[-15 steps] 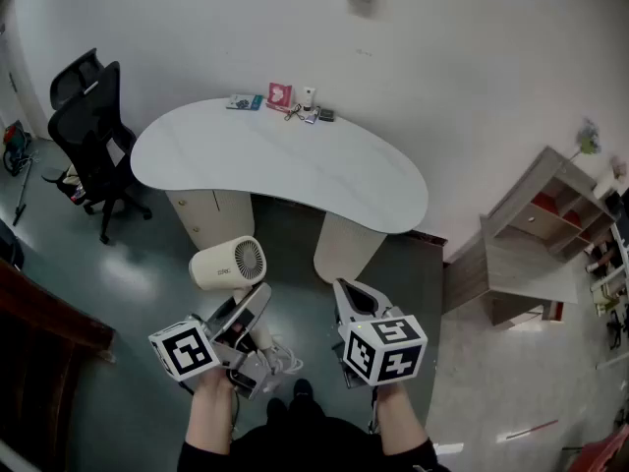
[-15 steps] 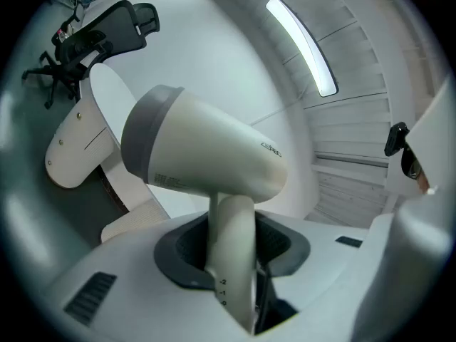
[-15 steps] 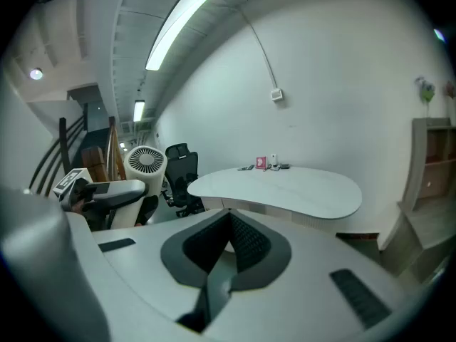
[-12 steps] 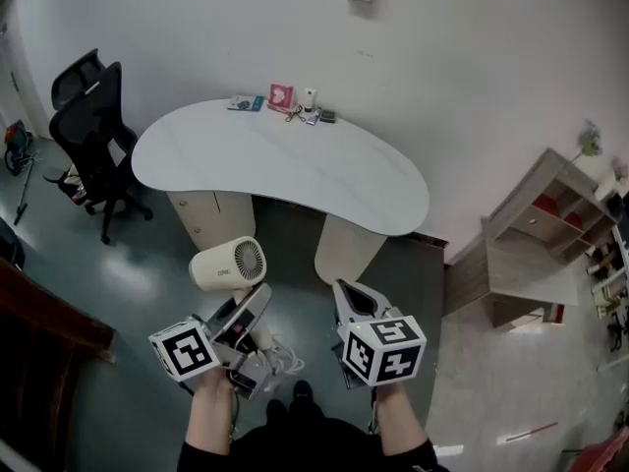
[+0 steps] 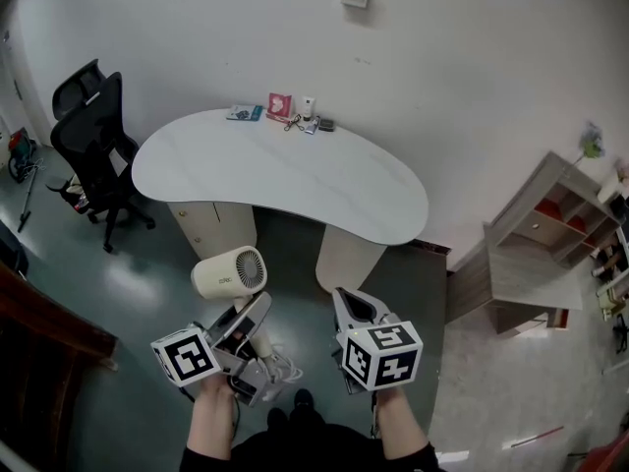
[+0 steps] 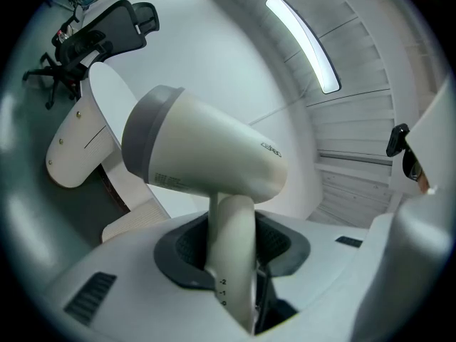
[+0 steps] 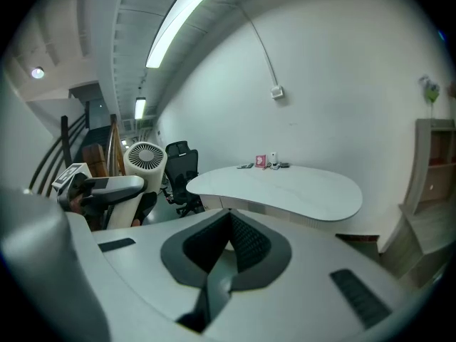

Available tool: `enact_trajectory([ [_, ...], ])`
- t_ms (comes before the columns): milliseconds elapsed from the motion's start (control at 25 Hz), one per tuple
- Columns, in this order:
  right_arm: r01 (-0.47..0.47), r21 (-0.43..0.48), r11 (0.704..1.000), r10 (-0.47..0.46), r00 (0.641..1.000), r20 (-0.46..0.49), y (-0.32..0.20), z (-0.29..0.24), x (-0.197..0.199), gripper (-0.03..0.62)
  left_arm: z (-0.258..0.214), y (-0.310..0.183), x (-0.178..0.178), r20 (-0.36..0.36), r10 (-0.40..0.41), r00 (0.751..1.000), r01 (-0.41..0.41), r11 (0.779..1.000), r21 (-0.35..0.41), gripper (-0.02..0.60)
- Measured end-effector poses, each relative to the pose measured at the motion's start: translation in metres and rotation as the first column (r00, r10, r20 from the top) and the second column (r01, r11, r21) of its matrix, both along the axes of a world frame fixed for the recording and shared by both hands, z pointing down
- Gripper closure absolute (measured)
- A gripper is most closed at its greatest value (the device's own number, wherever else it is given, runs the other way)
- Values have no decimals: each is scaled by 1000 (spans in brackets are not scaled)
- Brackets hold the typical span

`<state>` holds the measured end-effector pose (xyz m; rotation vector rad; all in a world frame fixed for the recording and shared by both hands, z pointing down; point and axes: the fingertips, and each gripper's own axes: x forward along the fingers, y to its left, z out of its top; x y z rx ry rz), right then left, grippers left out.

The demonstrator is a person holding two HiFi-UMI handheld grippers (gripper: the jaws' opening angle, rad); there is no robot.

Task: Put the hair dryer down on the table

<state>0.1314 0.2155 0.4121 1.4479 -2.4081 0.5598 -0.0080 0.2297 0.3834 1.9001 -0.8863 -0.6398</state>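
A cream hair dryer (image 5: 229, 273) with a round grille hangs over the floor, short of the white curved table (image 5: 324, 180). My left gripper (image 5: 251, 315) is shut on its handle. In the left gripper view the handle (image 6: 231, 262) stands upright between the dark pads, and the barrel (image 6: 206, 155) lies across above my left gripper (image 6: 231, 251). My right gripper (image 5: 346, 298) is beside it on the right, shut and holding nothing. Its pads meet in the right gripper view (image 7: 228, 241), where the hair dryer (image 7: 144, 159) shows at the left, with the table (image 7: 285, 191) ahead.
Small items, a red card among them (image 5: 280, 103), sit at the table's far edge. A black office chair (image 5: 93, 136) stands left of the table and a wooden shelf unit (image 5: 545, 239) at the right. A white cable (image 5: 280, 367) hangs by the left gripper. The floor is dark green-grey.
The whole scene has slid slightly down in the head view. Both grippers and the hair dryer keep their places relative to each other, and the grip is unchanged.
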Motion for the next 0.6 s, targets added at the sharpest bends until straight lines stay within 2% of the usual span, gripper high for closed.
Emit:
enact_trajectory([
  [200,21,-5,1000,-21,1000,17,-7,1,5,592,-4,-10,6,-15,-10,1000,10,1000,8,440],
  [600,-25,12,1000,25,1000,17,-23,-4,35,592,-16,-31,8,-44,-60,997,61,998,33,439],
])
